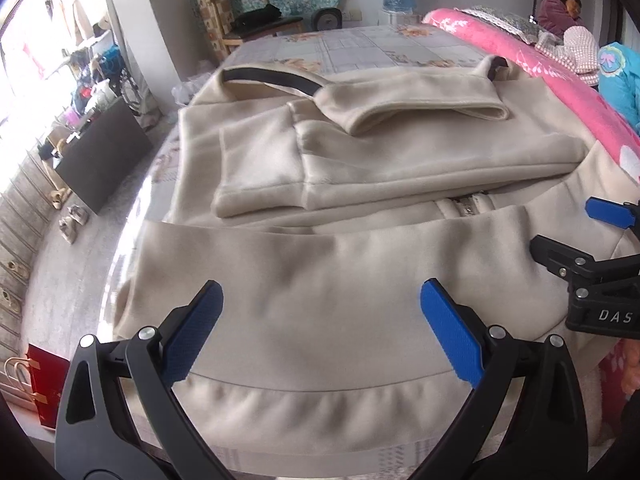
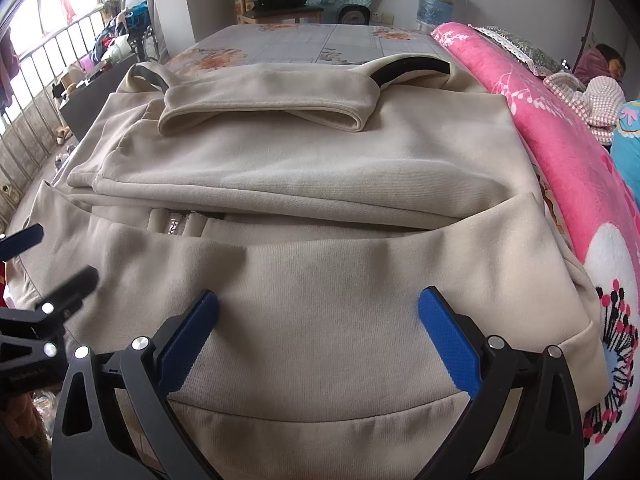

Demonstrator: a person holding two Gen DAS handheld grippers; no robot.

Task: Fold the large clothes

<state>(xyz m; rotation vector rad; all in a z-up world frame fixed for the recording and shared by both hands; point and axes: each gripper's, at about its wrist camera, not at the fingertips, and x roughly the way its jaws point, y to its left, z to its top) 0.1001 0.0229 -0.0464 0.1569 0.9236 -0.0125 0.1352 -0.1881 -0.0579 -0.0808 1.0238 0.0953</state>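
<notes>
Left wrist view. The beige zip-up sweatshirt (image 1: 320,200) lies flat on the bed (image 1: 360,44), sleeves (image 1: 408,104) already crossed over the chest and the zipper pull (image 1: 466,204) showing at mid-body. My left tool (image 1: 320,328) hovers over the hem band (image 1: 320,408) on the near edge, spread wide, holding nothing; I judge the blue pads (image 1: 196,332) sit just above the cloth, though contact is hard to confirm at this angle. My right tool (image 1: 592,232) enters from the right edge, also spread.

Judgement: the step in hand is the bottom-to-top fold. To do it well, both tools should pinch the hem band at matching points near its corners, lift evenly, and carry it up to the collar without dragging the crossed sleeves.

Right wrist view. My right tool (image 2: 318,328) is spread wide over the lower body panel of the sweatshirt (image 2: 320,168), empty. The hem seam (image 2: 320,416) runs below its pads (image 2: 448,340). A pink blanket (image 2: 560,160) lies beside the garment on the right.
</notes>
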